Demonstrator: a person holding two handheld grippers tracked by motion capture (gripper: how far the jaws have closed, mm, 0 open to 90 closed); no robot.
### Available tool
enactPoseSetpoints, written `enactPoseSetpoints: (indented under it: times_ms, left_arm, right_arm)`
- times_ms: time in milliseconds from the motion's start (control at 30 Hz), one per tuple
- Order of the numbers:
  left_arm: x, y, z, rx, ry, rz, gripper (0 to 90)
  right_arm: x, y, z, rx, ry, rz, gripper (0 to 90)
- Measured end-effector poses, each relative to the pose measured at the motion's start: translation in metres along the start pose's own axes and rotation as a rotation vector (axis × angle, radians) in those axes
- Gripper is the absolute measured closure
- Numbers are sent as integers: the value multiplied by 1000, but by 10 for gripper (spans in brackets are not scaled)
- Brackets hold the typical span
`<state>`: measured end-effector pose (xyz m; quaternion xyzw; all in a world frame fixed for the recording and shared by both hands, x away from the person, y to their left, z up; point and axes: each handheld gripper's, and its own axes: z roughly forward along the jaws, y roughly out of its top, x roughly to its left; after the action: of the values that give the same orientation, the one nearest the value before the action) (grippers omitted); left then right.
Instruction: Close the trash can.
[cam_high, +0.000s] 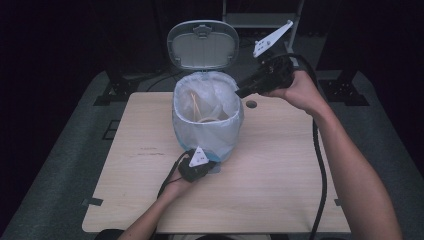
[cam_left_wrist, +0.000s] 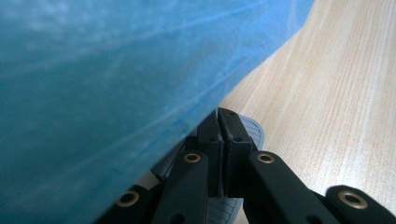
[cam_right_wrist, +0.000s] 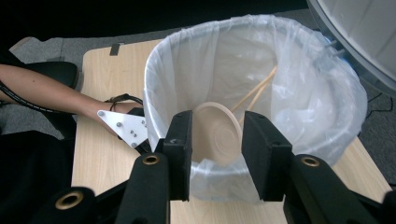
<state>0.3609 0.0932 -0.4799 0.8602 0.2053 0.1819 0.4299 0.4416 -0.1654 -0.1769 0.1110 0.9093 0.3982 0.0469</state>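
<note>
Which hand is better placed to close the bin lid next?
Right. The right gripper hangs open and empty at the bin's far rim, just below the raised lid. The left gripper is shut low against the bin's front by its pedal, likely steadying it.
</note>
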Motion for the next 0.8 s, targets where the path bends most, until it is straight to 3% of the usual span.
enactPoseSetpoints:
  times_ms: [800]
  left_arm:
    - [0, 0, 0, 2, 5, 3, 883]
  right_arm:
    - [-6, -54, -13, -9, -29, 79, 594]
